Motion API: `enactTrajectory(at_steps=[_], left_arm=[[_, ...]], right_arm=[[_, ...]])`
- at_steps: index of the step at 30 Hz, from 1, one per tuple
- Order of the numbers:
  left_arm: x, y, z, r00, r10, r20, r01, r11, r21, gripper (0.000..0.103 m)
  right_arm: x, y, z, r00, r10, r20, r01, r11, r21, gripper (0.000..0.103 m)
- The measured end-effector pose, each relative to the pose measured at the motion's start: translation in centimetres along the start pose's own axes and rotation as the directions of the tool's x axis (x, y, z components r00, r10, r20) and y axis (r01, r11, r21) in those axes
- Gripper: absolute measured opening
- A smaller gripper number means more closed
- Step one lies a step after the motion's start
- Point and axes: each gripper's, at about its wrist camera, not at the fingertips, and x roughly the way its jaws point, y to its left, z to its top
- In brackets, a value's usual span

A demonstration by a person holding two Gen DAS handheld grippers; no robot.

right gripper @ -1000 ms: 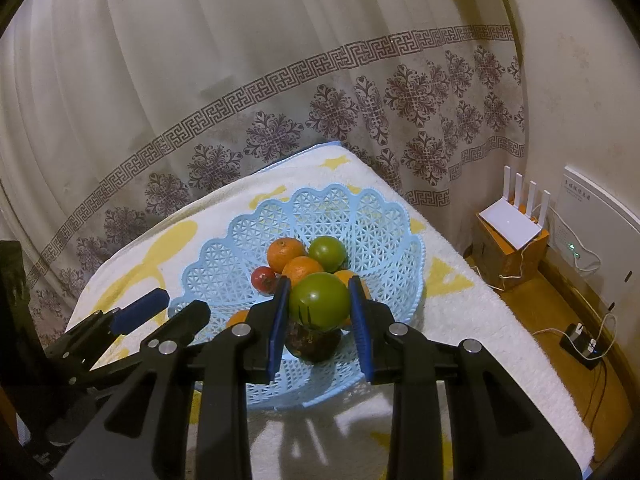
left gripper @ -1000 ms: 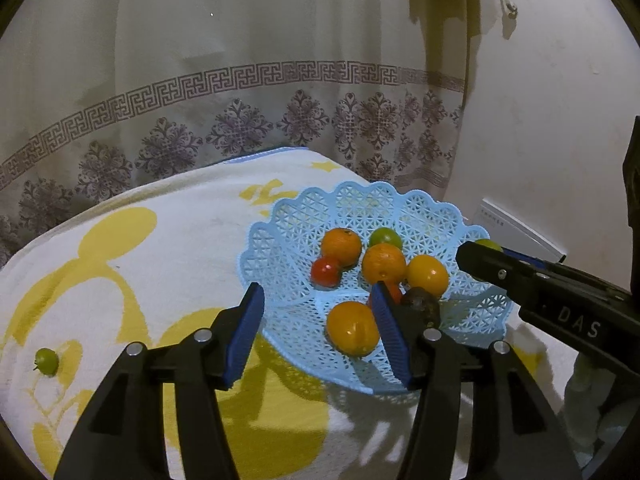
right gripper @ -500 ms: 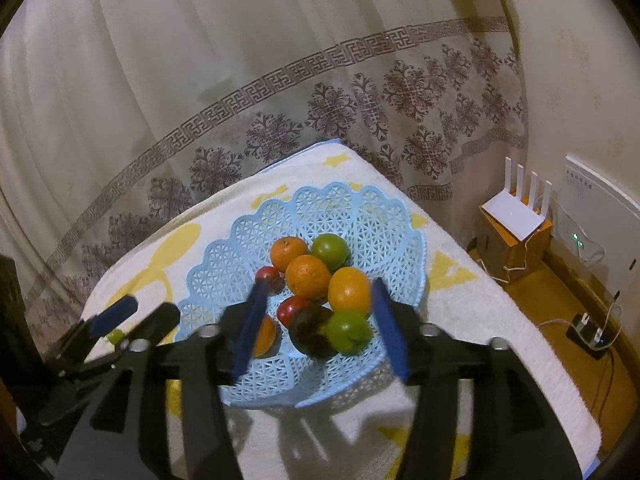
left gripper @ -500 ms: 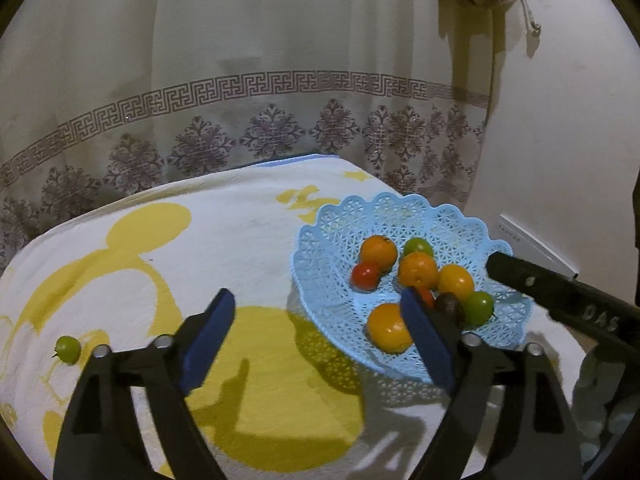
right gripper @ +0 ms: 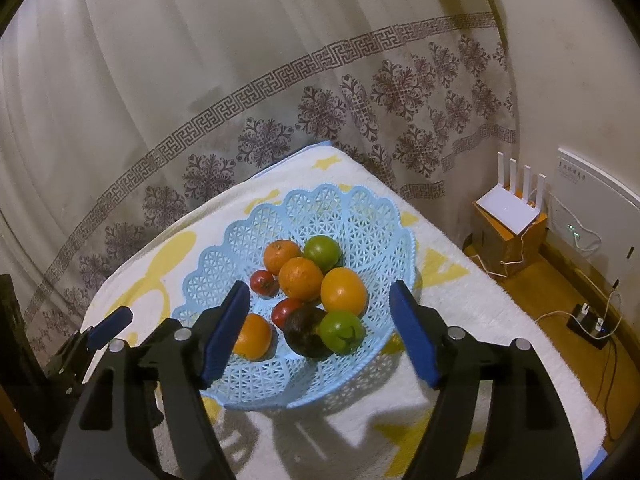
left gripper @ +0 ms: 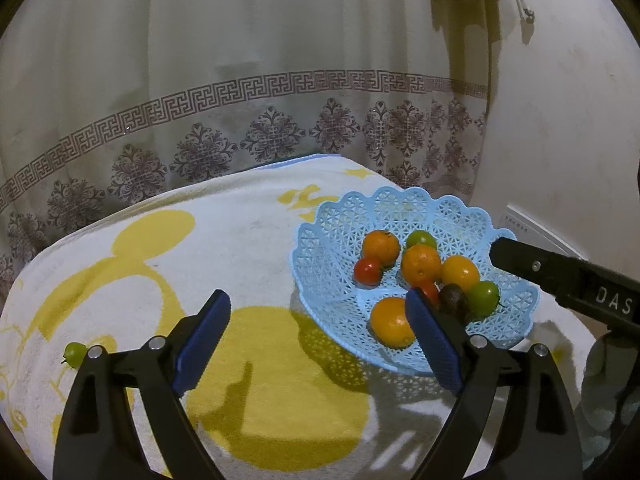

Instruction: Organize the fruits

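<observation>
Lying in basket (right gripper: pixel 372 216), green fruit (right gripper: pixel 342 330) (btwn open R jaws).

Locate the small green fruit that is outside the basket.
In the left wrist view, the small green fruit lies on the towel at far left, beside the left gripper.

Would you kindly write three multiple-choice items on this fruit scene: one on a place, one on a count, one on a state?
1. Where is the small green fruit outside the basket?
A. on the towel
B. on the floor
C. between jaws

2. How many orange fruits lie in the basket?
A. two
B. four
C. six

3. How does the right gripper stand?
A. shut on a fruit
B. open, holding nothing
C. out of view

Answers: 1 A, it rests on the towel, left of the basket. 2 B, four oranges show in both views. 3 B, its jaws have just been opening, nothing pressed between them.
</observation>
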Motion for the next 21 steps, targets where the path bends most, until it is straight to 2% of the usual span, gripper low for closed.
enactTrajectory(at_steps=[7,11,17,21], left_arm=[[-0.4,1.5,0.1,0.999,0.039,0.004,-0.039,0.999,-0.025,0.088],[-0.5,3.5,-0.3,0.996,0.085,-0.008,-0.085,0.995,-0.053,0.088],[-0.7,7.6,-1.2,0.984,0.175,-0.041,-0.178,0.978,-0.108,0.088],[-0.8,10.7,-2.1,0.968,0.243,-0.070,-0.250,0.958,-0.142,0.088]], right_arm=[[0.0,0.4,-0.1,1.000,0.008,0.004,-0.008,1.000,-0.010,0.075],[0.0,0.7,-0.3,1.000,0.015,0.007,-0.015,1.000,-0.016,0.079],[0.2,0.9,-0.5,1.000,0.018,-0.002,-0.018,1.000,-0.024,0.079],[0.3,1.1,-0.7,1.000,0.021,-0.007,-0.021,0.999,-0.032,0.079]])
